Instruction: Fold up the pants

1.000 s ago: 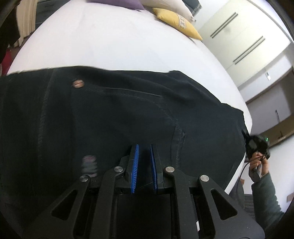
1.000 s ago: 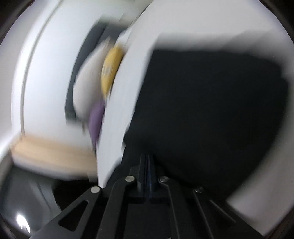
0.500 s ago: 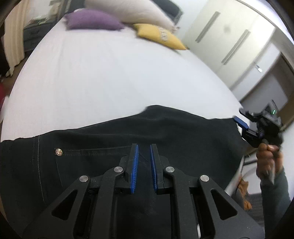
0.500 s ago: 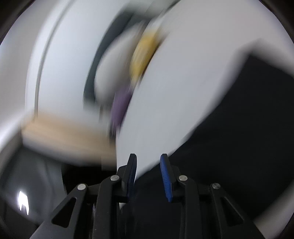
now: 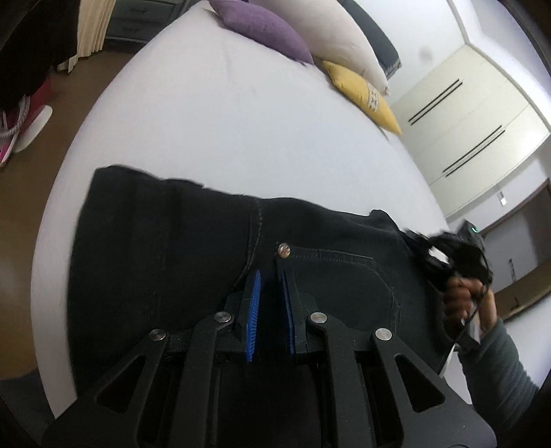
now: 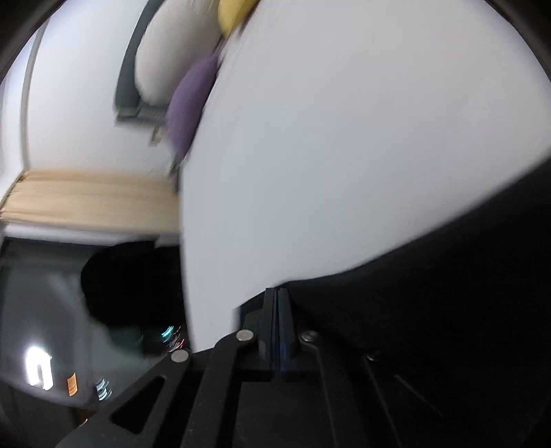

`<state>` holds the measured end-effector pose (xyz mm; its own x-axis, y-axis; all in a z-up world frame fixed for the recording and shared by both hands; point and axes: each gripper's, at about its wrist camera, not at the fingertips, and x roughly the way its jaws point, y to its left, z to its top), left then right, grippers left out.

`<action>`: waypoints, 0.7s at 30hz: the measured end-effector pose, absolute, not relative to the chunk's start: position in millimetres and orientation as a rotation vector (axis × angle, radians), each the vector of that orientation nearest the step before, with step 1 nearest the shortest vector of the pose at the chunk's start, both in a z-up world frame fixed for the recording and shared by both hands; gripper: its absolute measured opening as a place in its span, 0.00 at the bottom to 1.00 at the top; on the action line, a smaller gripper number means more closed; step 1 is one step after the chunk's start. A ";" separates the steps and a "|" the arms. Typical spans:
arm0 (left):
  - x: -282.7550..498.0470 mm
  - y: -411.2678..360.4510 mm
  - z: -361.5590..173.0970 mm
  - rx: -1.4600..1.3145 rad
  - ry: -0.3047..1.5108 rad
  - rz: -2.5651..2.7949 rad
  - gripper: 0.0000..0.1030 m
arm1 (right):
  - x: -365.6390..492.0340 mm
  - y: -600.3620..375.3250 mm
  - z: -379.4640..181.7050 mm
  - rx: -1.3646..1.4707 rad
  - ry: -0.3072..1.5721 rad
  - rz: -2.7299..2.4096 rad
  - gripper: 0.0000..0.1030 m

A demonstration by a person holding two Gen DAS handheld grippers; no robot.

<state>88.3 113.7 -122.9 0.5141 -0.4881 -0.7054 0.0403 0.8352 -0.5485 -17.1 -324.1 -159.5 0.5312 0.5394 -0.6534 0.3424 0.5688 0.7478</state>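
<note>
Two grippers pinch the black jeans [image 5: 165, 262] spread on the white bed [image 5: 241, 131]: the left gripper [image 5: 270, 303] just below the rivet, the right gripper [image 6: 277, 324], jaws just closing, at their edge; heavy, limp denim, best held by thick seams.

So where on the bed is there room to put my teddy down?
The white bed sheet is bare between the black pants and the pillows. It is crowded at the head, with the purple pillow, white pillow and yellow pillow, and at the near edge, under the pants.
</note>
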 end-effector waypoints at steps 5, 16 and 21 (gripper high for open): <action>89.5 97.4 -109.2 -0.476 0.976 -0.288 0.12 | -88.3 -315.4 -132.0 0.999 1.066 0.410 0.59; 80.1 0.5 -91.6 -0.313 1.051 -0.378 0.12 | -278.0 -553.6 -122.9 1.205 0.624 -0.175 0.45; 84.2 -58.5 -84.5 -0.272 1.062 -0.474 0.12 | -365.1 -617.6 -115.9 1.328 0.374 -0.298 0.58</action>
